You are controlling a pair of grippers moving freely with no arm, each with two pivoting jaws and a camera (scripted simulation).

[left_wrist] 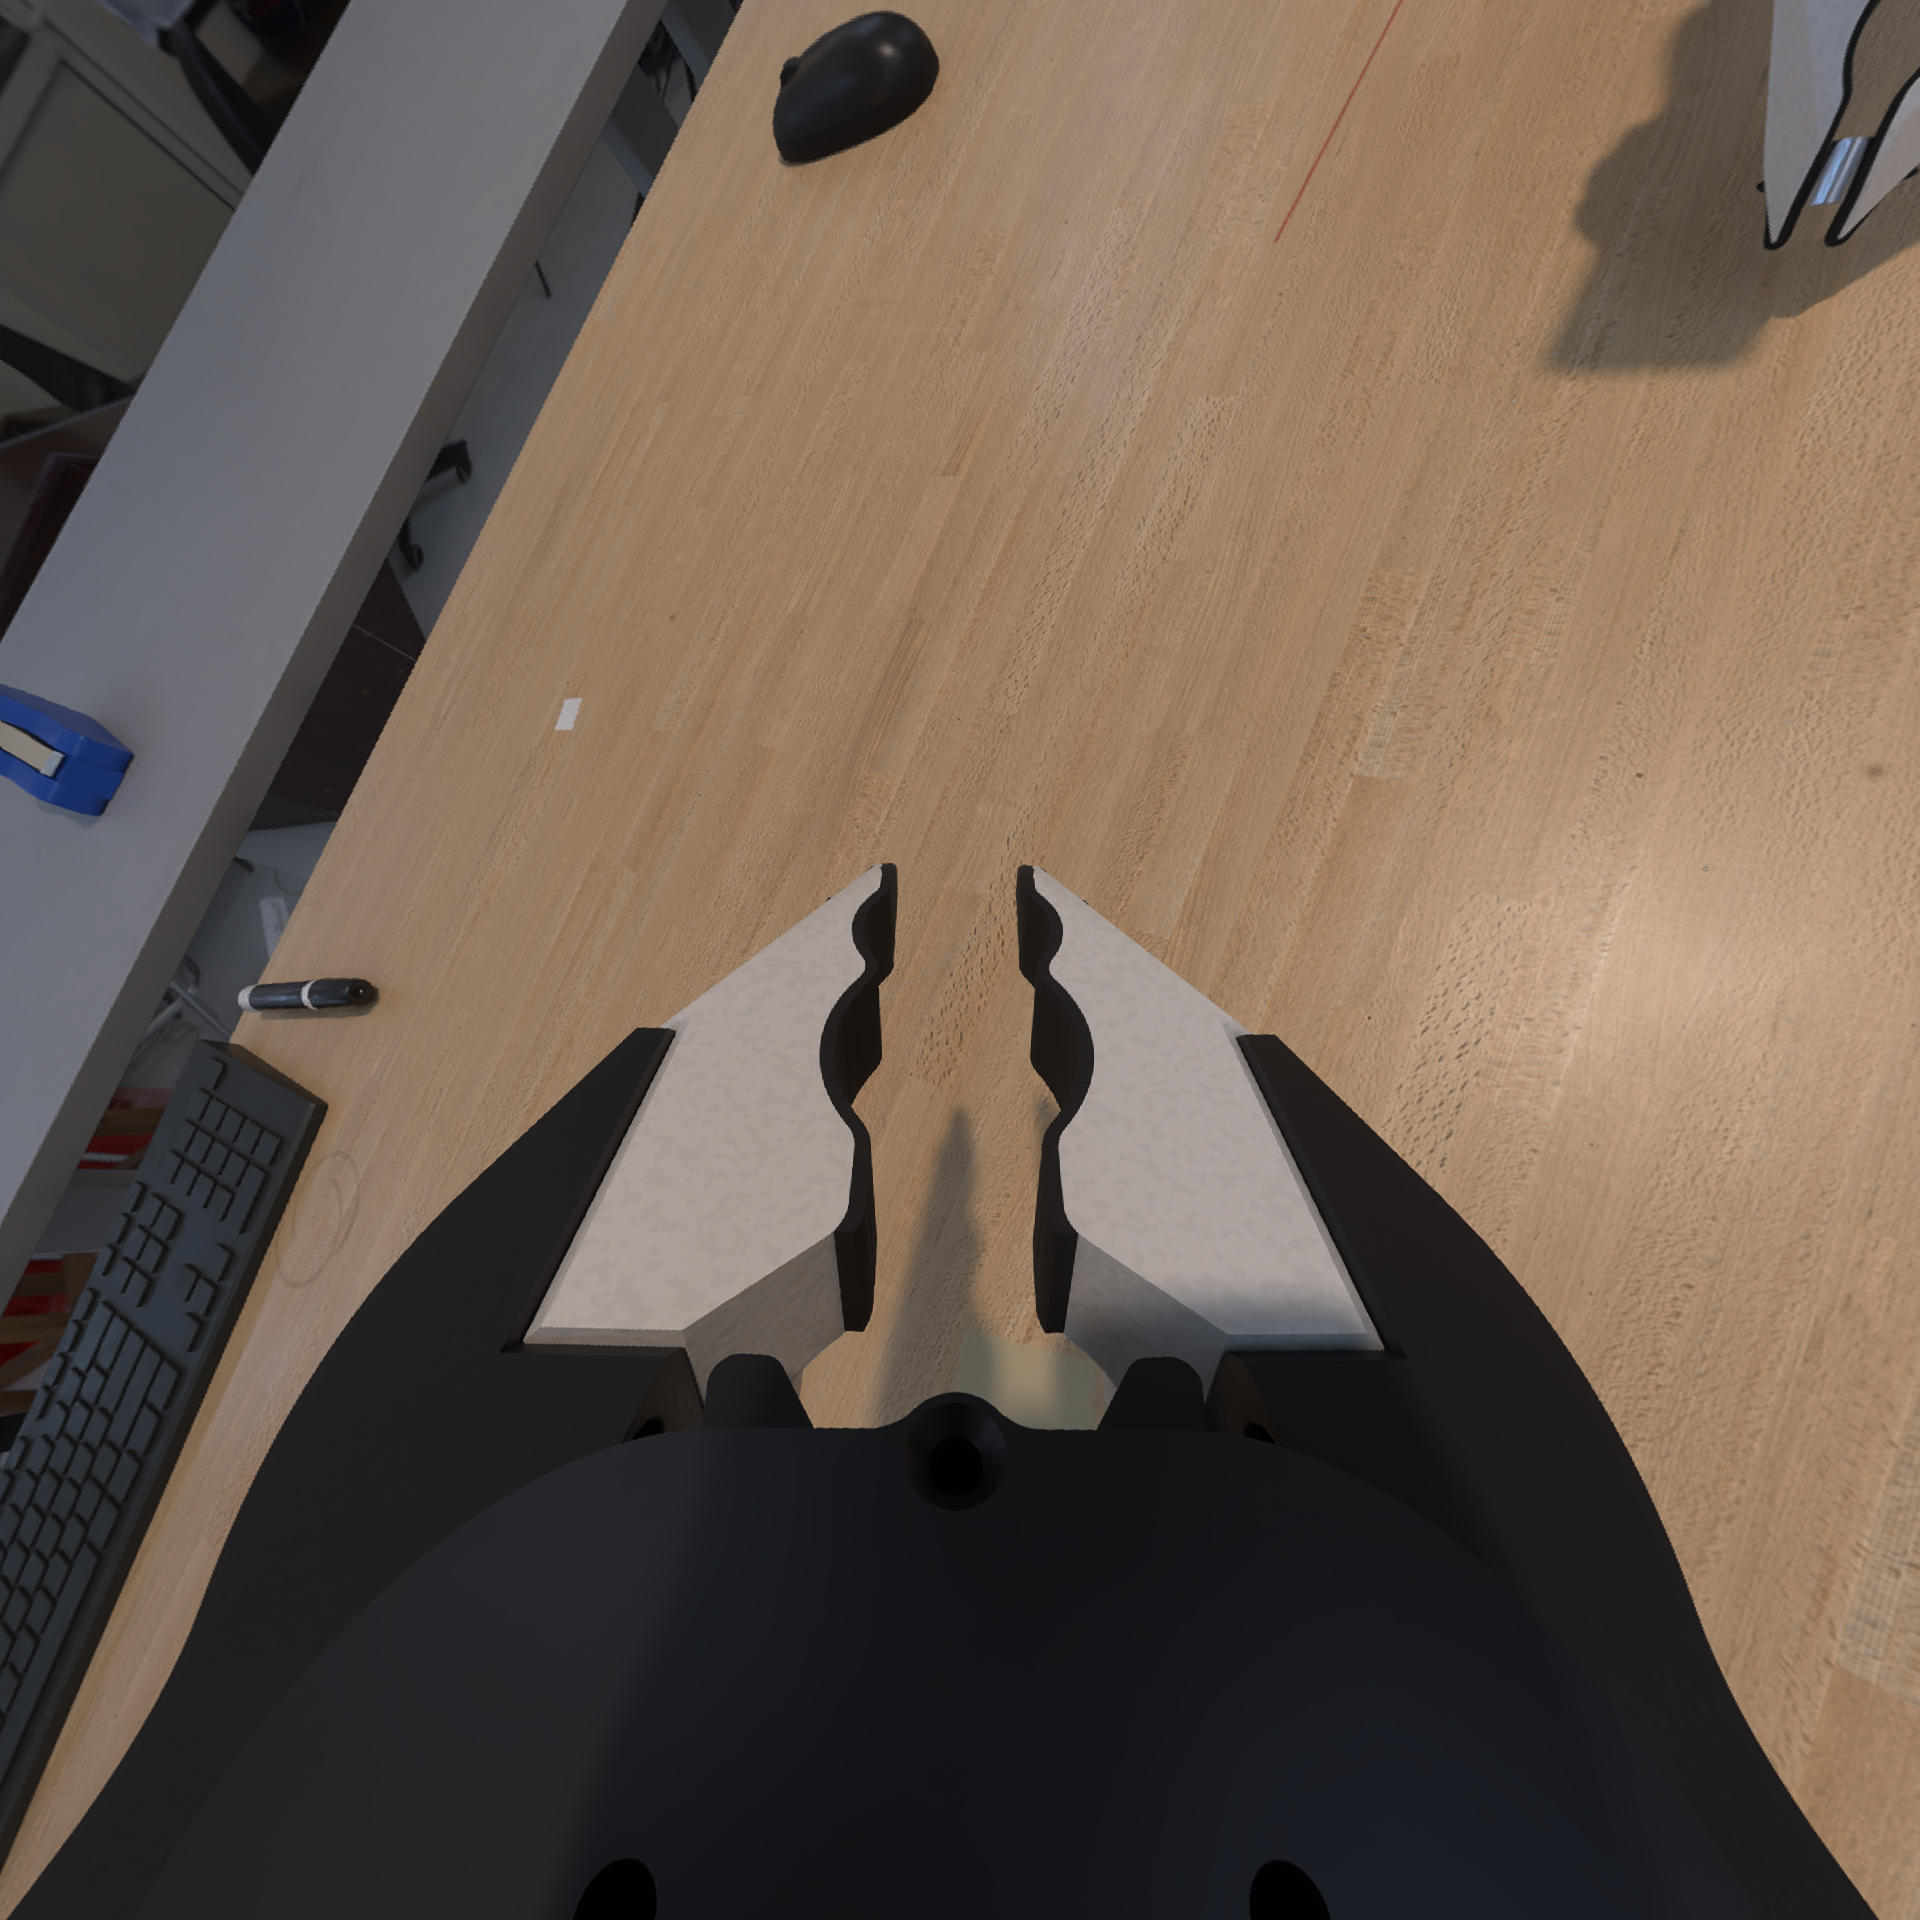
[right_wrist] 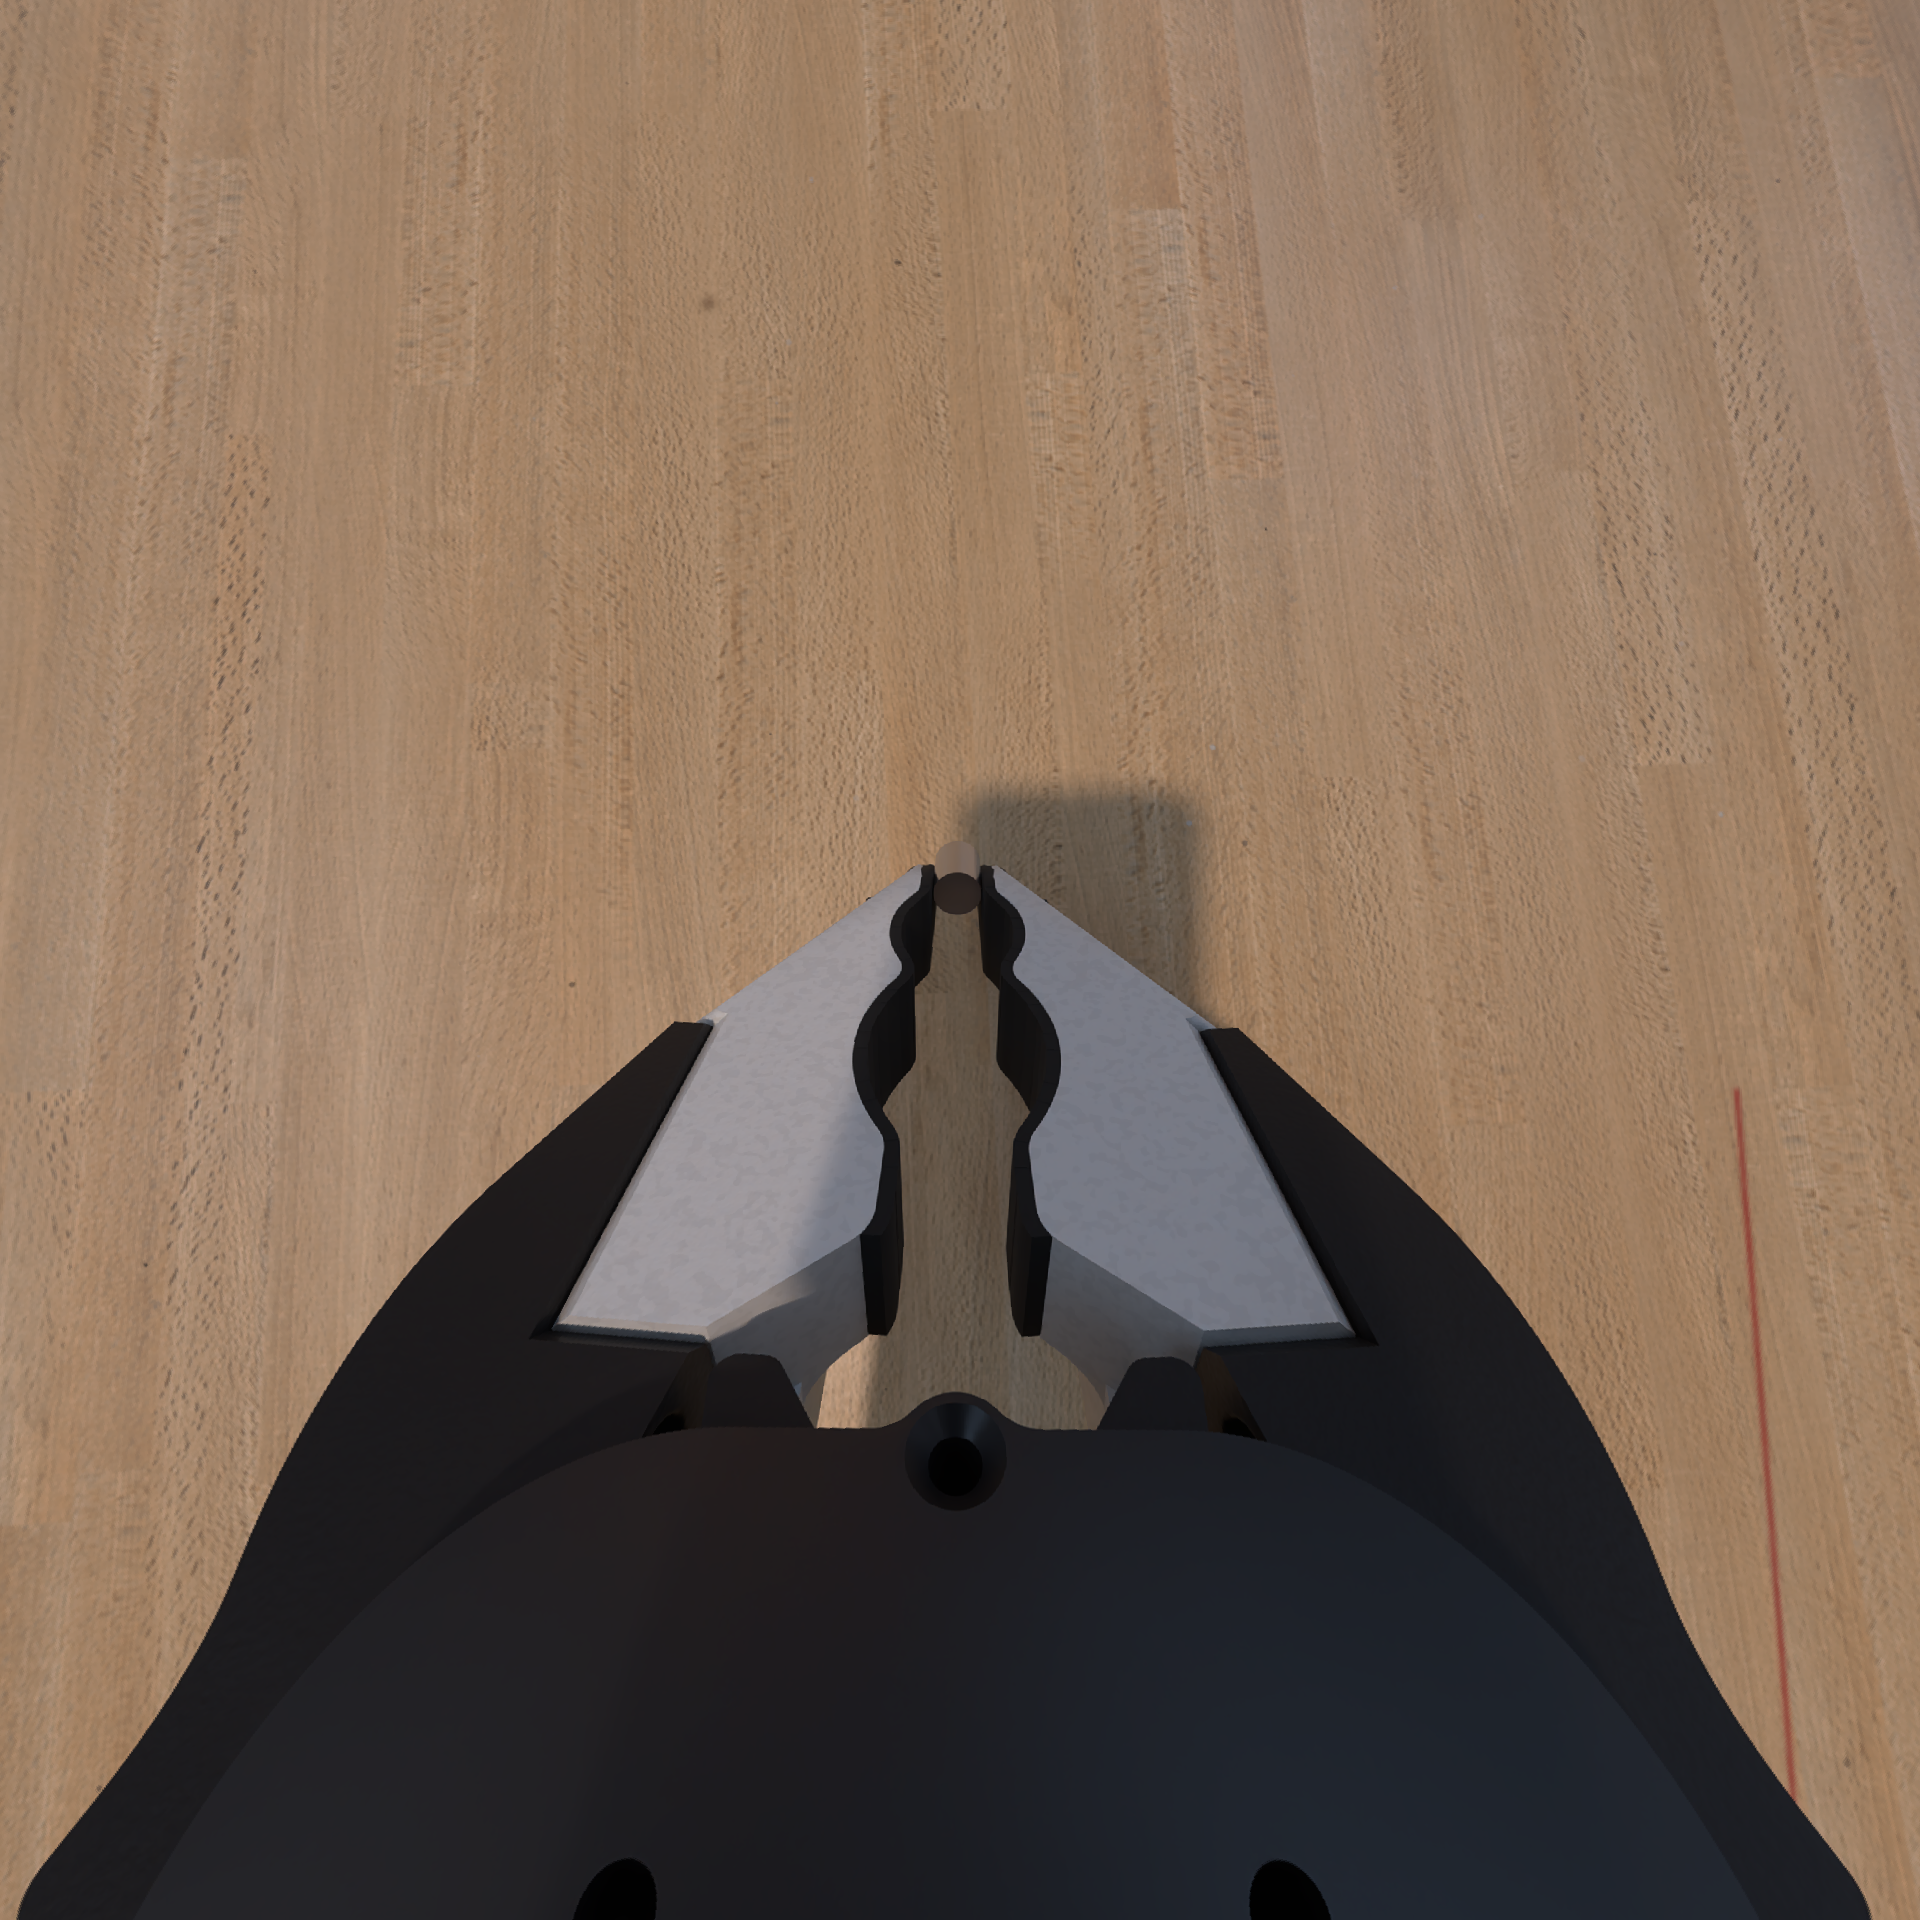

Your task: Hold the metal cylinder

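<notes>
In the right wrist view my right gripper (right_wrist: 955,883) is shut on the metal cylinder (right_wrist: 954,878), a small rod pinched end-on between the very fingertips, above the wooden table (right_wrist: 935,416). In the left wrist view the same gripper (left_wrist: 1813,234) shows at the top right with the shiny cylinder (left_wrist: 1841,171) between its fingers, above its own shadow. My left gripper (left_wrist: 956,883) is open and empty, its jaws a small gap apart, over the table (left_wrist: 1143,571) far from the cylinder.
A black computer mouse (left_wrist: 854,83) lies at the table's far left. A black marker (left_wrist: 307,995) and a black keyboard (left_wrist: 135,1299) lie at the left edge. A grey shelf (left_wrist: 260,416) with a blue tape dispenser (left_wrist: 57,748) runs alongside. A thin red line (right_wrist: 1766,1455) marks the table.
</notes>
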